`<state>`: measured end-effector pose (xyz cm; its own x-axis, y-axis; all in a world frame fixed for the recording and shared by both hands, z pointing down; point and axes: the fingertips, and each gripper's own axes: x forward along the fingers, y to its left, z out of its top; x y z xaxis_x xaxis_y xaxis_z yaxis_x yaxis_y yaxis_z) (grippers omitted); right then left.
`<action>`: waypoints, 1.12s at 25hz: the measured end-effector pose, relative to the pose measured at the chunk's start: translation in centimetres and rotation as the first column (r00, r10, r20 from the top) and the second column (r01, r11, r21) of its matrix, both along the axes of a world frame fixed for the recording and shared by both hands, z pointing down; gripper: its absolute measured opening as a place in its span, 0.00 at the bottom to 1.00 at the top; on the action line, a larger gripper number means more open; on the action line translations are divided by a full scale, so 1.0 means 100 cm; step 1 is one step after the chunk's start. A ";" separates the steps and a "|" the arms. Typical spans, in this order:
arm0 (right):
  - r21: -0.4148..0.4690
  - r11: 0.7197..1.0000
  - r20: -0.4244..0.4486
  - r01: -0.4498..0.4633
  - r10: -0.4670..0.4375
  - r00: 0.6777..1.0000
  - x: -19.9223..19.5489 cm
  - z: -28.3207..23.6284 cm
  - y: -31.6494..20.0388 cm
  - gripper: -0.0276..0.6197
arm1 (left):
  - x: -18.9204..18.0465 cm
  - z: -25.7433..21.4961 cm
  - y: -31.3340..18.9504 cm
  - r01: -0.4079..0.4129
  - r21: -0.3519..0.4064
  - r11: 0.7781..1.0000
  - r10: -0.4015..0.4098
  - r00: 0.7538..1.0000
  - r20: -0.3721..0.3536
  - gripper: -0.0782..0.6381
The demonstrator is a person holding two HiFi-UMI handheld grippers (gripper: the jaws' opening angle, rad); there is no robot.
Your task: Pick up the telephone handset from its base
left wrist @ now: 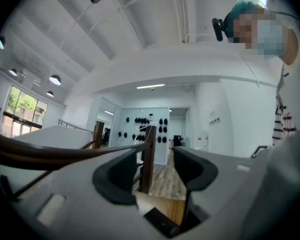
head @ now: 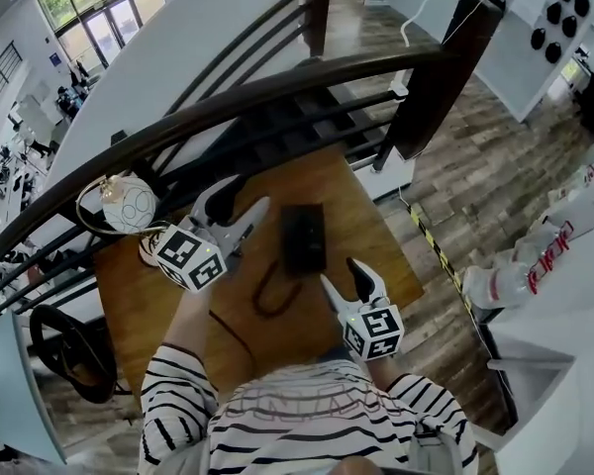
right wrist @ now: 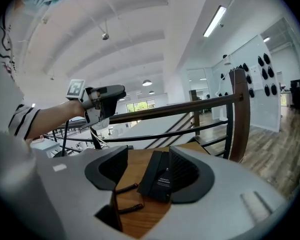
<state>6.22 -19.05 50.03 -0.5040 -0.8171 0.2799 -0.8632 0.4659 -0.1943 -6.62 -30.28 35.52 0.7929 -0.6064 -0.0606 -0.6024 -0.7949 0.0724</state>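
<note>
A black telephone [head: 303, 237] lies on a small wooden table [head: 158, 310], its handset resting on the base, and its coiled cord [head: 271, 292] trails toward me. My left gripper [head: 242, 207] hovers open just left of the phone's far end; in the left gripper view only a corner of the phone [left wrist: 162, 223] shows below the jaws of that gripper [left wrist: 157, 166]. My right gripper [head: 343, 276] is open at the phone's near right corner. In the right gripper view the phone [right wrist: 159, 177] lies ahead between the spread jaws of that gripper [right wrist: 149, 170], untouched, with the cord [right wrist: 126, 200] beside it.
A dark curved handrail [head: 277, 92] with bars runs just behind the table, above a stairwell. A white round ornament [head: 129, 207] sits at the table's far left corner. A black ring-shaped object [head: 71, 349] stands at left, and white containers [head: 515, 280] at right.
</note>
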 end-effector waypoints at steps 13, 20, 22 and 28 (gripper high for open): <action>-0.067 0.990 -0.141 0.121 -0.130 0.981 -0.004 0.085 -0.084 0.31 | 0.020 0.159 -0.077 0.106 -0.319 0.942 -0.100 0.994 0.037 0.43; -0.152 0.977 -0.192 0.153 -0.181 0.965 -0.009 0.137 -0.100 0.24 | 0.028 0.225 -0.088 0.126 -0.454 0.882 -0.110 0.992 0.062 0.43; -0.167 0.973 -0.204 0.160 -0.193 0.960 -0.010 0.147 -0.104 0.22 | 0.031 0.240 -0.089 0.130 -0.488 0.863 -0.111 0.992 0.067 0.43; -0.213 0.960 -0.230 0.181 -0.229 0.946 -0.010 0.177 -0.114 0.20 | 0.035 0.290 -0.090 0.168 -0.593 0.787 -0.124 0.986 0.115 0.43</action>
